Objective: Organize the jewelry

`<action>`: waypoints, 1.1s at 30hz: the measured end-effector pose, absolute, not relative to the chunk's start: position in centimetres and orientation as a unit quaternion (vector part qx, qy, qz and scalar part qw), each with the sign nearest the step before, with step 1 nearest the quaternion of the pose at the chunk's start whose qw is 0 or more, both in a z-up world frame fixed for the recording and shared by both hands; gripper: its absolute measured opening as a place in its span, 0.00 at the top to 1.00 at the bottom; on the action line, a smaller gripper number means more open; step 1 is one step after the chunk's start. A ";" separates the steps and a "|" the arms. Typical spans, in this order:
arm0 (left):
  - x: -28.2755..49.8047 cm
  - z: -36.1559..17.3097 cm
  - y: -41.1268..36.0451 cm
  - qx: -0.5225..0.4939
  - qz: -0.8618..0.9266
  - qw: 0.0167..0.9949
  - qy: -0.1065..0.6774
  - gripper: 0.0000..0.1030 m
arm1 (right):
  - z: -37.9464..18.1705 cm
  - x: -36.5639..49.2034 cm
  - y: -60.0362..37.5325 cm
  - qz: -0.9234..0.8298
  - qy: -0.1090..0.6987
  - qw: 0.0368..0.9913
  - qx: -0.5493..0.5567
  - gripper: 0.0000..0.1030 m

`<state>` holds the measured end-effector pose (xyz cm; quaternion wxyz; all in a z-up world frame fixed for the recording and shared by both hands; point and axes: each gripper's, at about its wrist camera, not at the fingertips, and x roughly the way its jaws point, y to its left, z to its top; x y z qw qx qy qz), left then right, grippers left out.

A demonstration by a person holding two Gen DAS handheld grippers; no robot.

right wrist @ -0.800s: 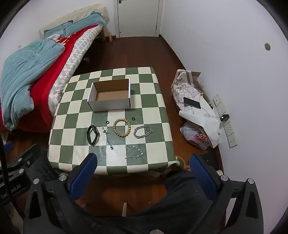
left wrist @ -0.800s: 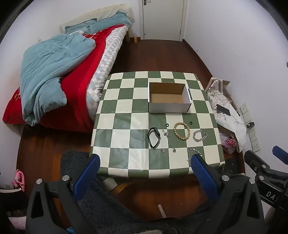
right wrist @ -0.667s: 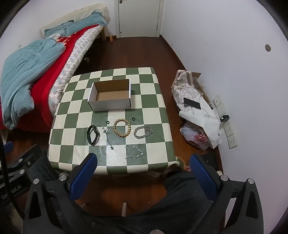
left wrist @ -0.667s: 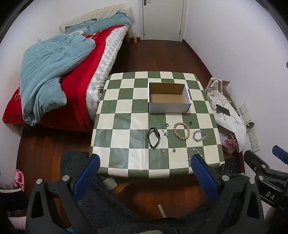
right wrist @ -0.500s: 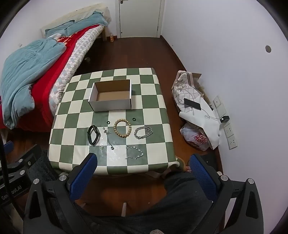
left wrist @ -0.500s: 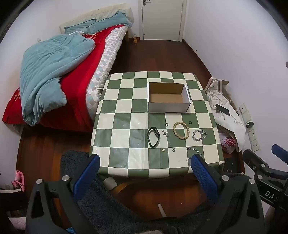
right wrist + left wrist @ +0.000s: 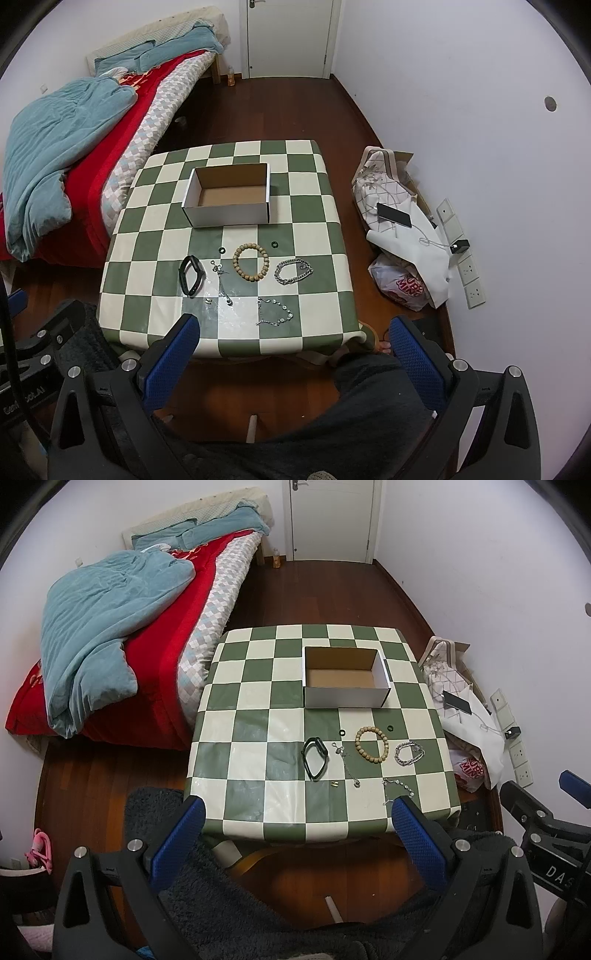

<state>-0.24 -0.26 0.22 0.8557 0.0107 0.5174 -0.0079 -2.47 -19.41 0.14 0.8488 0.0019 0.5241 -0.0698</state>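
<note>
An empty white cardboard box point(image 7: 345, 677) point(image 7: 229, 199) stands on the green-and-cream checked table point(image 7: 258, 716) point(image 7: 310, 236). In front of it lie a black band point(image 7: 314, 757) point(image 7: 191, 275), a wooden bead bracelet point(image 7: 372, 739) point(image 7: 250, 263), a silver chain bracelet point(image 7: 408, 753) point(image 7: 293, 272), a thin silver chain point(image 7: 346, 763) point(image 7: 221, 281), a beaded silver chain point(image 7: 397, 789) point(image 7: 275, 313) and two small dark rings point(image 7: 342, 733) point(image 7: 274, 244). My left gripper point(image 7: 295, 834) and right gripper point(image 7: 293, 350) are both open and empty, held high in front of the table's near edge.
A bed point(image 7: 147, 627) with a red cover and blue blanket stands left of the table. Bags point(image 7: 399, 229) with a phone lie on the floor by the right wall. A dark rug point(image 7: 155, 812) lies under the near table edge. A white door point(image 7: 332, 517) is at the back.
Both grippers have drifted very slightly; the view of the table has barely shifted. Nothing on the table has moved.
</note>
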 end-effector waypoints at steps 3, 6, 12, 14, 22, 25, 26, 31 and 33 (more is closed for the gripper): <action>-0.4 0.4 -0.4 0.012 -0.008 0.855 0.518 0.00 | 0.0 -2.5 -19.4 -0.070 0.524 0.849 0.002 0.00; -0.7 0.3 -0.7 0.012 -0.009 0.855 0.518 0.00 | 0.4 -2.6 -19.5 -0.071 0.524 0.849 0.002 0.00; -0.8 0.4 -0.8 0.012 -0.008 0.855 0.518 0.00 | 0.4 -2.8 -19.5 -0.070 0.523 0.849 0.000 0.00; -0.8 0.4 -0.8 0.012 -0.008 0.855 0.519 0.00 | 0.4 -2.8 -19.5 -0.070 0.523 0.849 0.000 0.00; -1.0 0.1 -0.2 0.014 -0.010 0.855 0.519 0.00 | 0.5 -2.6 -19.8 -0.072 0.523 0.849 0.001 0.00; -1.1 0.1 -0.2 0.014 -0.010 0.855 0.519 0.00 | 0.5 -2.7 -19.8 -0.072 0.523 0.850 -0.001 0.00; -1.1 0.2 -0.2 0.014 -0.010 0.855 0.519 0.00 | 0.5 -2.7 -19.7 -0.072 0.522 0.850 0.000 0.00; -1.0 0.2 -0.2 0.015 -0.010 0.855 0.518 0.00 | 0.4 -2.8 -19.5 -0.071 0.521 0.850 -0.001 0.00; -1.0 0.2 -0.2 0.015 -0.011 0.856 0.517 0.00 | 0.5 -2.7 -19.6 -0.071 0.520 0.851 0.000 0.00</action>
